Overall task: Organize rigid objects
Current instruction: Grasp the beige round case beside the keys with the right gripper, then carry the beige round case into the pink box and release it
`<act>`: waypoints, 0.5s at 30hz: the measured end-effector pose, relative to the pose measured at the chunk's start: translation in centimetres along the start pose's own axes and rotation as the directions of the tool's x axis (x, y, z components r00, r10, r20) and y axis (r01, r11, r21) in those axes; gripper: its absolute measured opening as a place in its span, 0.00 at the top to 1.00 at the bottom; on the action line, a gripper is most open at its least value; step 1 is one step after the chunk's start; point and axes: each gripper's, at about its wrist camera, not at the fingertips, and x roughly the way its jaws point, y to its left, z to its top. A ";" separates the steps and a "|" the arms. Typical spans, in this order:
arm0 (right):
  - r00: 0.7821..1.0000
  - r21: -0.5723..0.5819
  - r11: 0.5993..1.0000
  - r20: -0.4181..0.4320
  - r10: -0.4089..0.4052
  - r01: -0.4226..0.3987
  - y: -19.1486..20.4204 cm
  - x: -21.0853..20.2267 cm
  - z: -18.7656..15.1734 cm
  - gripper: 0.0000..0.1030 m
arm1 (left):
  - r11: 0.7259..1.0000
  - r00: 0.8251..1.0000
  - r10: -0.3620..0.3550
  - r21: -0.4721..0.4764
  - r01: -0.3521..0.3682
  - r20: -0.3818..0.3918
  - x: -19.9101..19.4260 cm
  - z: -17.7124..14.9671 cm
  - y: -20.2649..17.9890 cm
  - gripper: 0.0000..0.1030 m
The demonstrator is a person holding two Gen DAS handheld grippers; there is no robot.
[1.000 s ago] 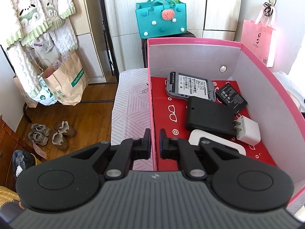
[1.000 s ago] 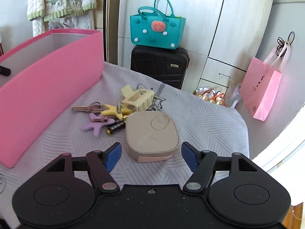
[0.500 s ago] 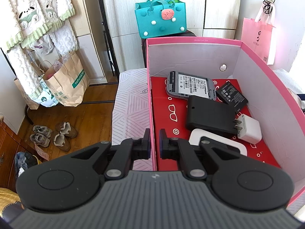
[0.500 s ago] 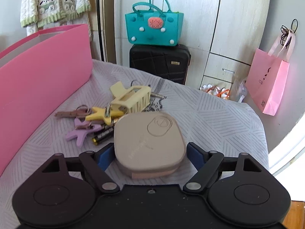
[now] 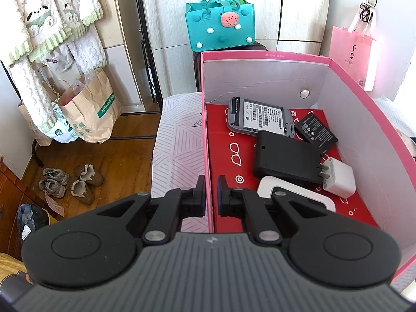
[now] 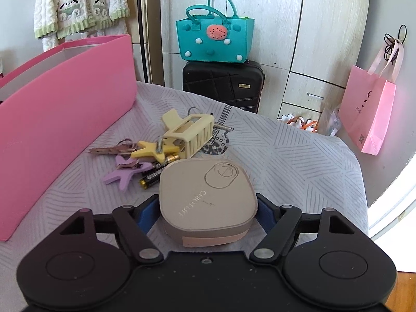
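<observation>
My left gripper (image 5: pixel 210 195) is shut on the left wall of the pink box (image 5: pixel 209 135). The box holds a grey device (image 5: pixel 260 117), a black battery (image 5: pixel 316 132), a black flat case (image 5: pixel 286 158), a white plug (image 5: pixel 339 176) and a white object (image 5: pixel 296 195). My right gripper (image 6: pixel 205 215) straddles a beige compact case (image 6: pixel 205 195) on the bed, with a blue pad close against each side. Beyond it lie a cream hair claw (image 6: pixel 189 132), keys with yellow and purple star tags (image 6: pixel 135 158) and a battery (image 6: pixel 156 174). The pink box (image 6: pixel 65 104) stands to the left.
The bed has a grey striped cover (image 6: pixel 299 161). A teal bag (image 6: pixel 214 39) sits on a black suitcase (image 6: pixel 223 83) behind it. A pink paper bag (image 6: pixel 369 114) hangs at the right. Paper bags (image 5: pixel 88 111) and shoes (image 5: pixel 67 182) are on the wood floor at the left.
My right gripper has moved forward around the beige case and its fingers have closed in on the case's sides. The left gripper has kept its hold on the box wall.
</observation>
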 end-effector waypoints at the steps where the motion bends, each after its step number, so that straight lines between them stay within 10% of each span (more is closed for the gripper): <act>1: 1.000 -0.003 1.000 0.000 -0.002 0.002 0.2 -0.2 0.0 0.22 | 1.000 1.000 0.000 0.000 0.000 0.001 0.0 0.0 0.0 0.94; 15: 0.973 -0.043 0.980 0.119 0.196 -0.192 2.8 -7.2 2.4 0.24 | 1.000 1.000 -0.004 0.003 0.004 -0.002 0.1 0.1 -0.2 0.94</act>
